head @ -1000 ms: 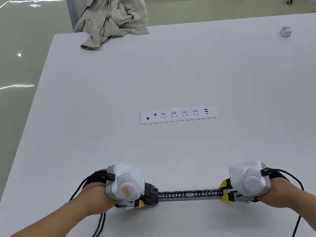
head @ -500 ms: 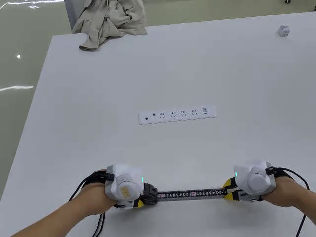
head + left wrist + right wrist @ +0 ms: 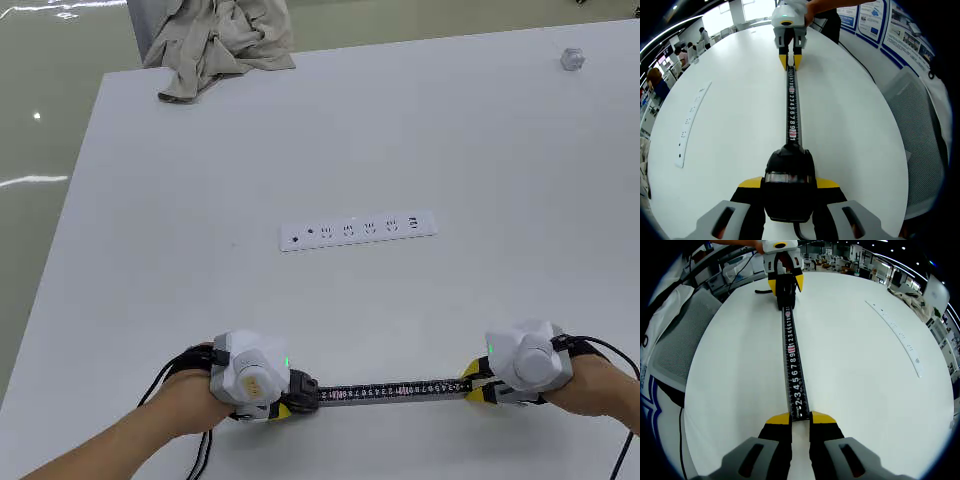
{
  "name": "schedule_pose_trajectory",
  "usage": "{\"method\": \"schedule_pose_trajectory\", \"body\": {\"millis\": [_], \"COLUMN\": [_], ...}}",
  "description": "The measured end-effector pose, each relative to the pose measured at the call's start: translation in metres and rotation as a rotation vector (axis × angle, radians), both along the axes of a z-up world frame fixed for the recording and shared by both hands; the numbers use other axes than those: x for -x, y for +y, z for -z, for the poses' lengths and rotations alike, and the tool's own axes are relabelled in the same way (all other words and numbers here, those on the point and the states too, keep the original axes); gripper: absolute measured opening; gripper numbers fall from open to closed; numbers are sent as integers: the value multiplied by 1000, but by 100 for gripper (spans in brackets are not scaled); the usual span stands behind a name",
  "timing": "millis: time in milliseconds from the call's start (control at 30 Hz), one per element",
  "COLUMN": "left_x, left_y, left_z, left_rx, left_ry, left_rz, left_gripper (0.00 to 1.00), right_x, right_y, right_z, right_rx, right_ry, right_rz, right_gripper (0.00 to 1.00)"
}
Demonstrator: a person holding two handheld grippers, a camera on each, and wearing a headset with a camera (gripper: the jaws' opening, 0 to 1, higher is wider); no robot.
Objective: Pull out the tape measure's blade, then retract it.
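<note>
One power strip, one cloth well beyond; left gripper clamped on case, right gripper pinching tip of black numbered blade

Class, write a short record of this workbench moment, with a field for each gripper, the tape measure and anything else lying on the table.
Left gripper: shut on the black tape measure case
Right gripper: shut on the end of the black numbered blade
Blade: drawn out straight between both grippers
Table: white, with a white power strip mid-table and crumpled beige cloth at the far left corner
Task stage: blade out, not yet retracted
</note>
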State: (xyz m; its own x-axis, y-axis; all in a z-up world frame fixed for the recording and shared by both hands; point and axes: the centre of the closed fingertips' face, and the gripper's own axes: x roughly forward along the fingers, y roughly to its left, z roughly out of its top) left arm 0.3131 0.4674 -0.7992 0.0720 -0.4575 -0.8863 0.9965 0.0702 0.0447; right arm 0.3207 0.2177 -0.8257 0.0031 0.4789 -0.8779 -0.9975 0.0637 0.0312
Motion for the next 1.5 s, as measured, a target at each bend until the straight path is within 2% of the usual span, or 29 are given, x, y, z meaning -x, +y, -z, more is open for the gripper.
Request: {"method": "schedule_pose_trajectory", "body": {"millis": [333, 1500], "left_x": [0, 1], "left_y": [0, -3], "left_z": [0, 0], "left_rx": [-3, 7], "left_ry": [-2, -24], "left_rz": [4, -1], "left_gripper": [33, 34], "right_x": [0, 0], "right_y": [-6, -4], "right_z": [0, 0], "right_rx": [6, 48], "right_ry": [-4, -26], "right_rz": [0, -10], "right_gripper": [11, 15]}}
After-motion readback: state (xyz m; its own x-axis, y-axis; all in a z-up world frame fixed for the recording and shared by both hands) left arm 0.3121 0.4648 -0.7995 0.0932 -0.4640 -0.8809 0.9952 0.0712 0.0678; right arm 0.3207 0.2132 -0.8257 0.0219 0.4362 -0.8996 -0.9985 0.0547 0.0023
